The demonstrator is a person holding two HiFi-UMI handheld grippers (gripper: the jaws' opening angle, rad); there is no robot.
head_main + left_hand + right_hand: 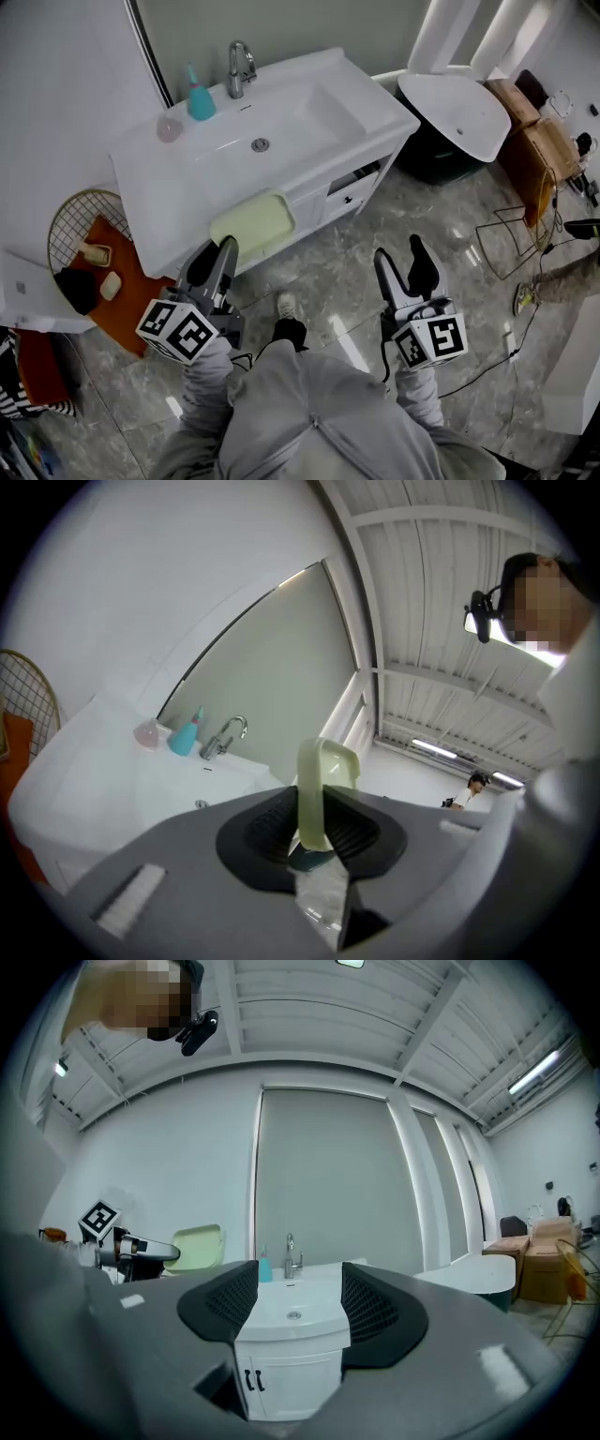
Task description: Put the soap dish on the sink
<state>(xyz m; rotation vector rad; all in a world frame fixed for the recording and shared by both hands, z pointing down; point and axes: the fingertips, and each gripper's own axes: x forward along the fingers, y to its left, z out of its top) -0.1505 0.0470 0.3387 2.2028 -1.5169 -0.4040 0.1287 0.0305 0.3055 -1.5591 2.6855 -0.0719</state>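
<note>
Left gripper (225, 246): jaws clamped on the rim of the pale green rectangular plastic soap dish (253, 223), held in the air at the white ceramic sink's (178, 192) front edge. Right gripper (401, 249): jaws apart, empty. Farther back: chrome faucet (239, 67), teal soap bottle (199, 98).

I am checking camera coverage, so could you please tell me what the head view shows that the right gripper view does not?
Only the head view: the wire basket and orange mat left of the sink, and the pink cup on its rim. Only the right gripper view: the ceiling beams and strip light. Both: the sink, faucet, teal bottle, and the green soap dish clamped in the left gripper.
</note>
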